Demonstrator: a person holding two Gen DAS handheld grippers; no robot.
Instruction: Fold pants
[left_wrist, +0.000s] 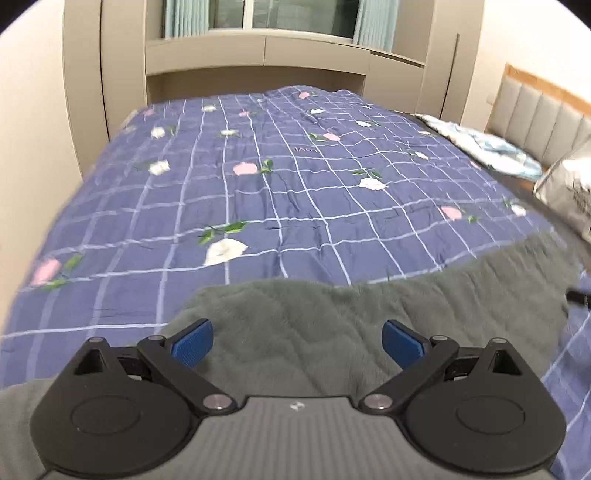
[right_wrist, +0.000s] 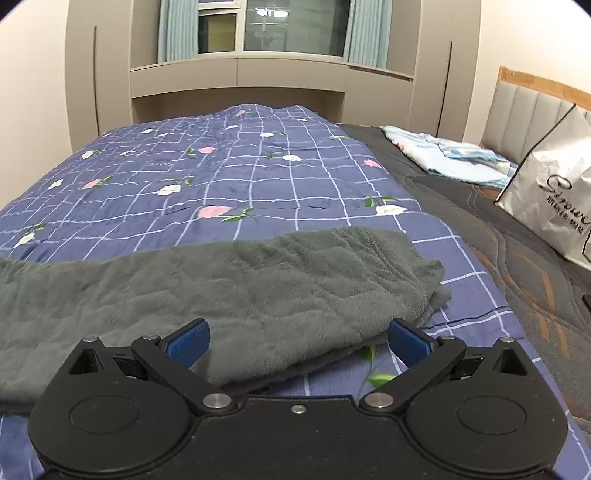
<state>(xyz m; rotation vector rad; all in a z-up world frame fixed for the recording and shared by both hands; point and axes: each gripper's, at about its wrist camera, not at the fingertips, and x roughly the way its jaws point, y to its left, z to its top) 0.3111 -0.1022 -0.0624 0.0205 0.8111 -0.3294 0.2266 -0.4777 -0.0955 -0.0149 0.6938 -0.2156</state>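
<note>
Pants (right_wrist: 229, 288) under both spread-wide tools: left (left_wrist: 297, 341), right (right_wrist: 298, 341).

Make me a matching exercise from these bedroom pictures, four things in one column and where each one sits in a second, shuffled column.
Things:
1. grey fleece pants
2. white printed shopping bag
3. light blue folded cloth
4. blue floral checked quilt

Places:
A. spread over most of the bed
B. standing by the headboard, far right
C. lying across the quilt's near edge
D. on the dark mattress cover, beyond the bag

Pairs: 1-C, 2-B, 3-D, 4-A
</note>
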